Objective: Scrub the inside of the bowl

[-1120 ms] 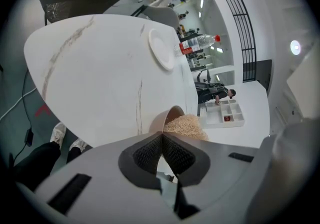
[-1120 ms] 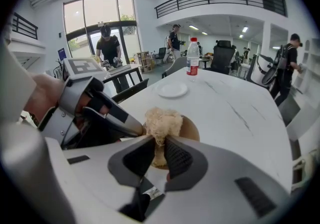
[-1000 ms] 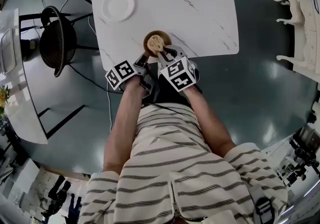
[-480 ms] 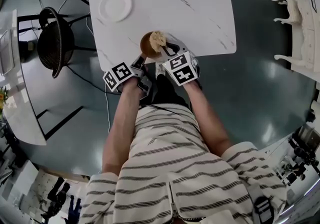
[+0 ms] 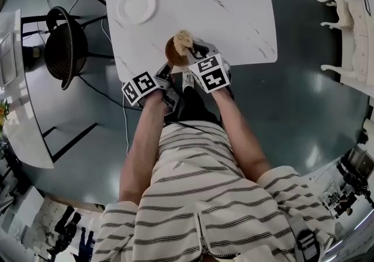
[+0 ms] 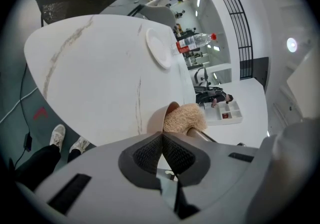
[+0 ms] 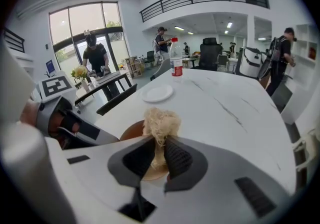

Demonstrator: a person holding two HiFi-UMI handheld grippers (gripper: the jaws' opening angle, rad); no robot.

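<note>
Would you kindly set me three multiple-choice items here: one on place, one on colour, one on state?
1. Where is the white plate? A on the table, beyond the bowl; B inside the bowl; C on a shelf.
2. The bowl's colour? A blue; B white; C brown.
3. The right gripper is: A open; B shut on the scrubber; C shut on a spoon.
Key: A, the head view shows it on marble; C, its wall is brown; B, fibres sit pinched between its jaws.
</note>
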